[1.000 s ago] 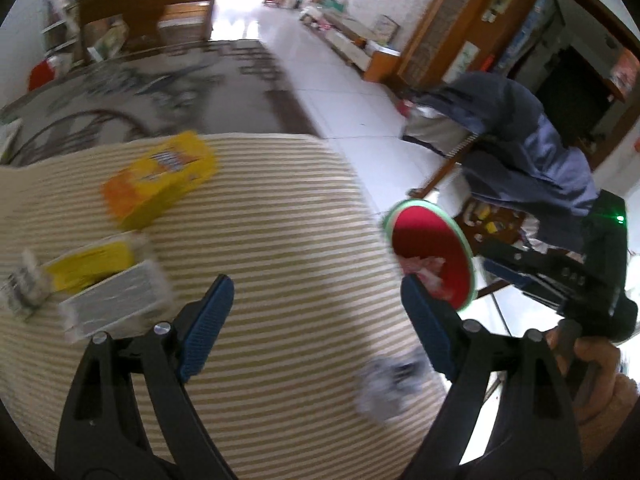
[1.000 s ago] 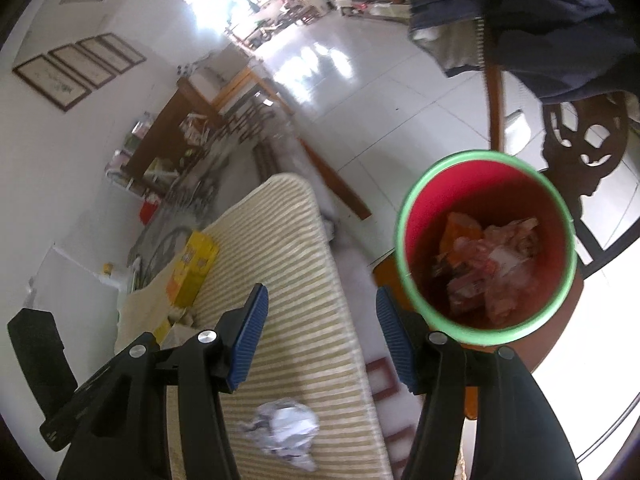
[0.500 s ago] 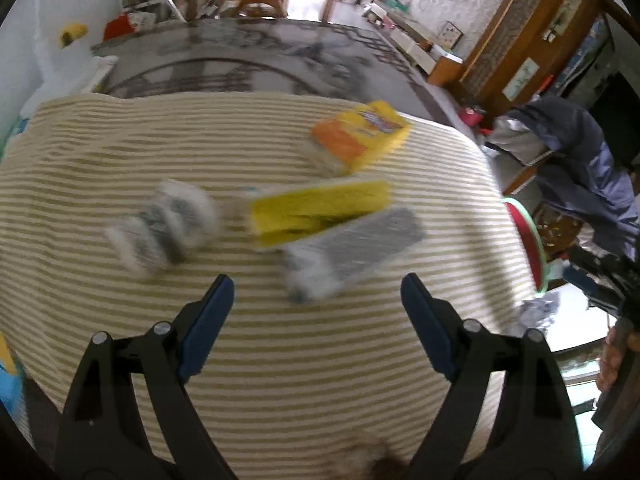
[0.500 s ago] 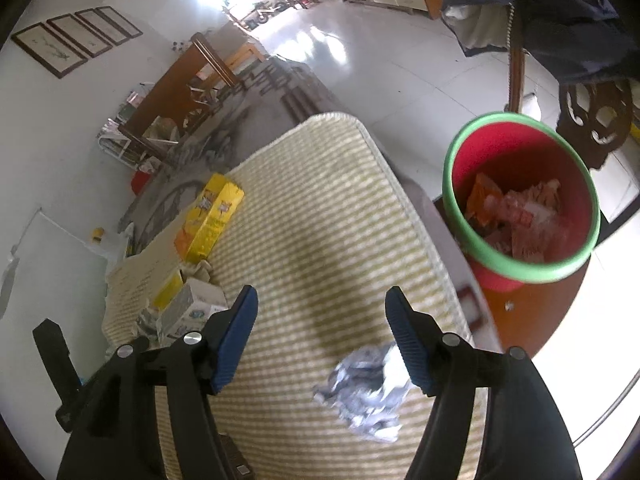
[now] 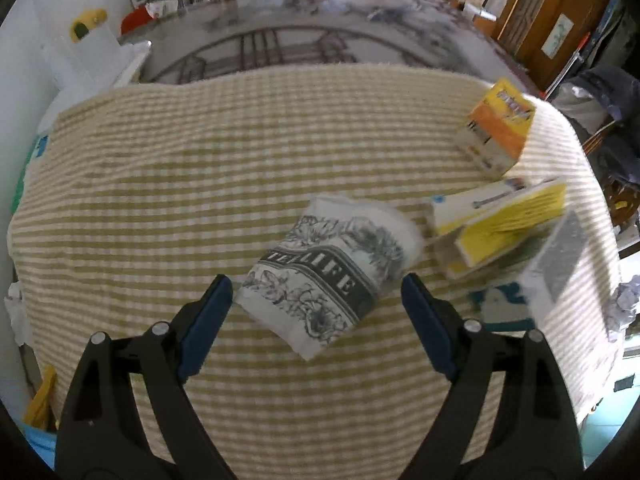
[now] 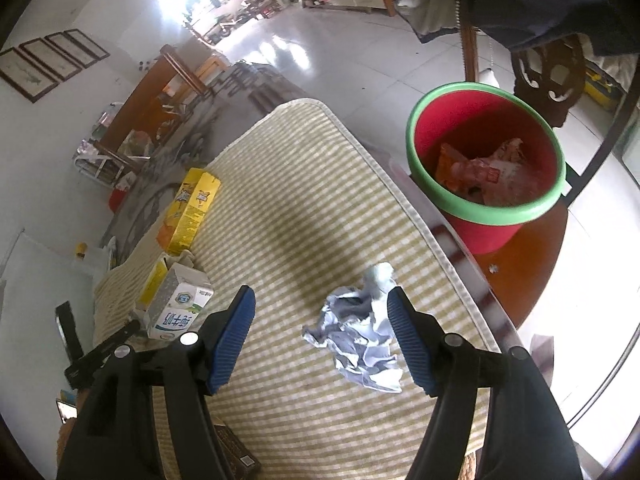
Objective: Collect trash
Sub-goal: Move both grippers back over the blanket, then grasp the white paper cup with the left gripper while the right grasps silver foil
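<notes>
left claw spread over 1 paper cup | right claw spread over 1 crumpled wrapper | 3 cartons | 1 red bin

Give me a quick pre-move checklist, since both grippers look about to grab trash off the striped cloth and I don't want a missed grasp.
1. Left gripper open wide enough for the paper cup: ok, the cup lies on its side between the fingers, untouched.
2. Right gripper open around the crumpled paper: ok, not yet pressed.
3. Crumpled paper centred: not ok, it sits close to the right-hand finger.
4. Red bin has room: ok, only wrappers at the bottom.
5. Milk carton clear of the right gripper: ok.
6. Cup empty: cannot tell.
</notes>
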Tool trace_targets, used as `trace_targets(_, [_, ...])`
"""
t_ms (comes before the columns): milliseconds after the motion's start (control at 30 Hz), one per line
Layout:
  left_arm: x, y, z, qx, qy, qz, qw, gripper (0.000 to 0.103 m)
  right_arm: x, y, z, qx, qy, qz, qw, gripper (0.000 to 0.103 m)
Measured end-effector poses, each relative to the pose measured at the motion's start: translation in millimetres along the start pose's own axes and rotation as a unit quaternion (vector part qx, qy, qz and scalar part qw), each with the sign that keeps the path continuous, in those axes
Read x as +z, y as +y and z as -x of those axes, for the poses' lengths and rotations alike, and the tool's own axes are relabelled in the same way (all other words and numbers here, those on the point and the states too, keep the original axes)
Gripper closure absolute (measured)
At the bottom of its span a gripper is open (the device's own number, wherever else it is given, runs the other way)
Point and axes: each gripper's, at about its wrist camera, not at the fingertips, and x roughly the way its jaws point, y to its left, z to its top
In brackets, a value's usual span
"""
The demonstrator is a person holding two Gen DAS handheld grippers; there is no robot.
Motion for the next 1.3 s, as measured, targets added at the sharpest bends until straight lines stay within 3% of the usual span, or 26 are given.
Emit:
trace_targets(100, [2, 4, -6, -0.016, 0.001, 0.003, 0.9999, 0.021, -3, 1, 0, -0.002, 0.002, 0.0, 1.0, 0.036])
trace_targets(167, [0, 9, -3, -0.023, -0.004, 0.011, 0.9997, 0.032, -6, 3, -4, -0.004, 0.006, 0.0, 1.0, 0.036])
trace_targets(233, [-2, 13, 2, -0.03, -0.009, 0.023, 0.9992, 0.036, -8, 5, -8, -0.006, 0.011, 0.001, 1.0, 0.036])
trace_targets(400, [-20, 15, 23, -0.049, -0.023, 0.048, 0.9974, 0.037, -14, 7, -20, -0.028, 0.018, 0.015, 0.999, 0.036])
trace_targets(533, [-36, 7, 39, -0.061, -0.027, 0.047, 0.9966, 0.037, -16, 10, -26, -0.051, 0.011, 0.029, 0.998, 0.029])
trace_targets(767, [-57, -6, 42, -0.071, -0.015, 0.045, 0.9964, 0.037, -17, 7, -37, -0.12, 0.006, 0.064, 0.991, 0.029])
trace_targets(833, [-57, -6, 38, -0.069, -0.01, 0.046, 0.9965, 0.037, -20, 1, -39, -0.143, 0.011, 0.068, 0.987, 0.033])
trace_targets(900, [-60, -6, 37, -0.067, -0.008, 0.049, 0.9965, 0.037, -22, -5, -39, -0.155, 0.012, 0.073, 0.985, 0.05])
trace_targets(1100, [-62, -6, 41, -0.068, -0.014, 0.053, 0.9961, 0.034, -25, 1, -35, -0.153, 0.006, 0.093, 0.984, 0.059])
trace_targets(1300, [-64, -5, 43, -0.07, -0.015, 0.053, 0.996, 0.031, -31, 37, -28, -0.081, 0.007, 0.115, 0.99, 0.059])
